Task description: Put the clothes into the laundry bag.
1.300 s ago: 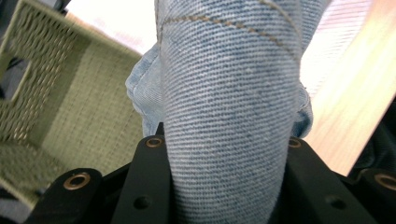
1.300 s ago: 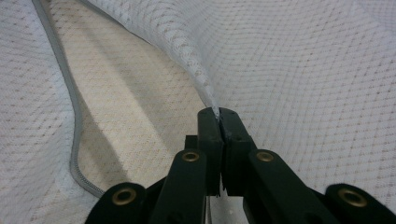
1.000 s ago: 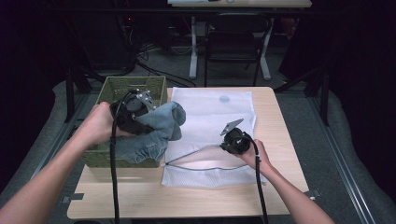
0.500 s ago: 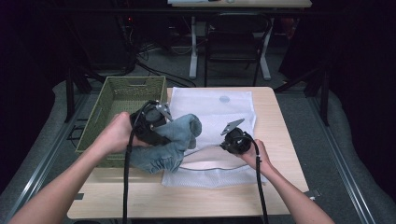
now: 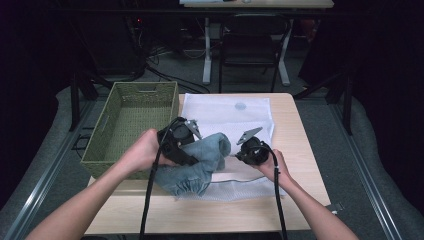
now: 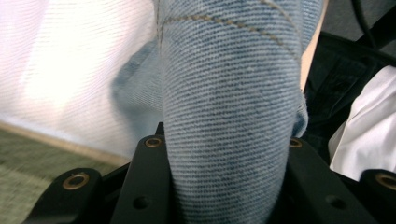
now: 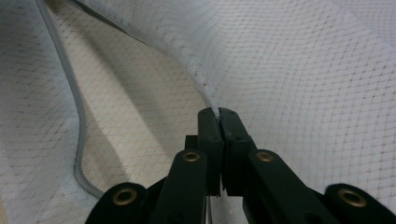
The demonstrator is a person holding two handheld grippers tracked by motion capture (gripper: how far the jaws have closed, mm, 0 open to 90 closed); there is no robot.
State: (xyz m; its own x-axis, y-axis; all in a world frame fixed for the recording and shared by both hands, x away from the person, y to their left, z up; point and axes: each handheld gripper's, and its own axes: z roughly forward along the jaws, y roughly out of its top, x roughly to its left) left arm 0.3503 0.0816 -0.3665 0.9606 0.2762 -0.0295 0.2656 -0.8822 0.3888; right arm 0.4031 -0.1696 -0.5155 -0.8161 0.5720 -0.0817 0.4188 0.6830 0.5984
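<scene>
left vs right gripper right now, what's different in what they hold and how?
The left gripper is clamped on a thick fold of blue denim garment; the right gripper pinches one thin edge of the white mesh bag. The left holds its denim bunched up, above the table; the right lifts the mesh edge, opening the bag's mouth. Both are shut on fabric.

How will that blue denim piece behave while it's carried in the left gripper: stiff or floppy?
Probably floppy: the denim garment bulges and droops around the left gripper, bunching onto the white mesh bag. Its thick twill weave and stitched seam suggest some weight, so loose folds will likely drag. The coarse cloth, clamped between the jaws, seems unlikely to slip.
</scene>
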